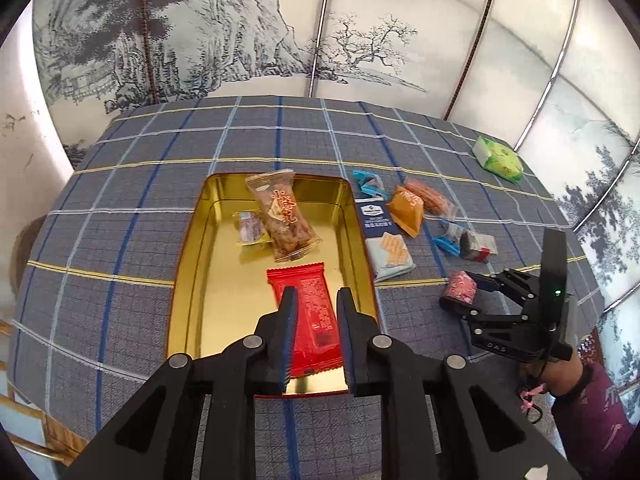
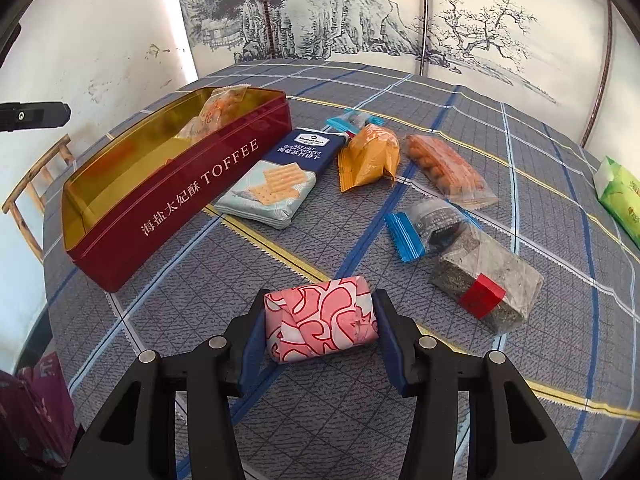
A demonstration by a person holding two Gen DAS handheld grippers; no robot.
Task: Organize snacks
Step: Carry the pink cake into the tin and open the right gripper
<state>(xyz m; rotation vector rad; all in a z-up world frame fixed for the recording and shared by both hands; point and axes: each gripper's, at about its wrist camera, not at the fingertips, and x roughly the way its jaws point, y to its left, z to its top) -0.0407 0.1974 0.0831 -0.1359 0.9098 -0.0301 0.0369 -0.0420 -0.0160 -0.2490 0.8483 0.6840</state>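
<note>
A red toffee tin with a gold inside lies open on the checked tablecloth. Flat on the tin's floor is a red packet. My left gripper hovers over its near end, open by a narrow gap, and the pads do not press on it. Further back in the tin lie a clear brown snack packet and a small pale packet. To the right of the tin, my right gripper is shut on a pink patterned wrapped snack, one pad at each end, low over the cloth.
Beside the tin lie a cracker pack, an orange packet, a clear bag of orange snacks, blue-ended packets, and a grey block with a red label. A green pack sits far right. A painted screen stands behind.
</note>
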